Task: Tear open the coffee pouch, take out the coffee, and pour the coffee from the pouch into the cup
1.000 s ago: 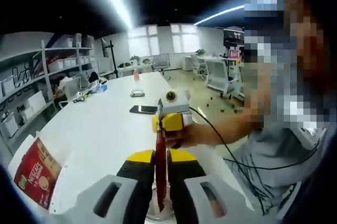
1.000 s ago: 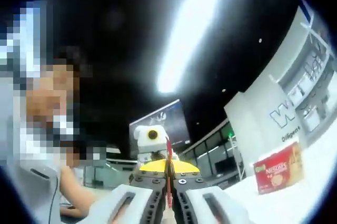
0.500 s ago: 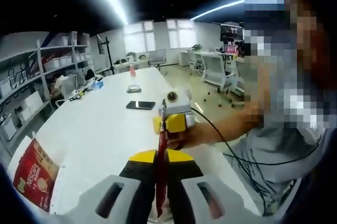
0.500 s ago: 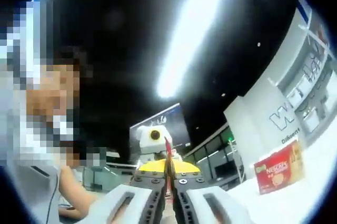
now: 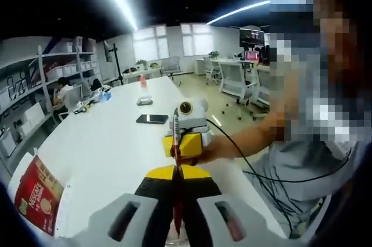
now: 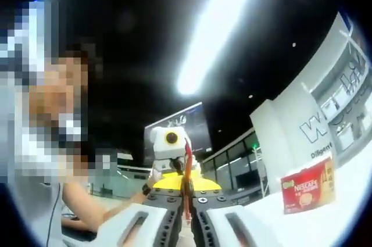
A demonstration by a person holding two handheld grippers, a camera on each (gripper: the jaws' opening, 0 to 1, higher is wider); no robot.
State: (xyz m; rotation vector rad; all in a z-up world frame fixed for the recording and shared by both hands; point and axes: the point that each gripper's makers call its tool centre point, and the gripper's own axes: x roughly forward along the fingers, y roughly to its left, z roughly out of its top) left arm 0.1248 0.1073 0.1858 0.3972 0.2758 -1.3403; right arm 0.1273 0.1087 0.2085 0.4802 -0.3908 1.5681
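Observation:
A thin red coffee stick pouch (image 5: 176, 157) stands edge-on between both grippers. In the left gripper view my left gripper (image 5: 177, 172) is shut on its lower part, and the right gripper (image 5: 181, 141), held by a hand, is shut on its upper end just beyond. Seen from the right gripper view, the same pouch (image 6: 188, 154) rises from my right gripper (image 6: 186, 184), with the left gripper (image 6: 172, 165) clamped on it right behind. I cannot tell whether the pouch is torn.
A red Nescafe box (image 5: 36, 199) stands on the long white table (image 5: 110, 142) at the left, and also shows in the right gripper view (image 6: 305, 186). A phone (image 5: 152, 119) and a bottle (image 5: 142, 81) lie farther along. Shelves line the left wall. The person stands close on the right.
Both grippers stay shut on the pouch. The views have tilted a little, and in the right gripper view the left gripper now sits higher and a forearm shows beneath it.

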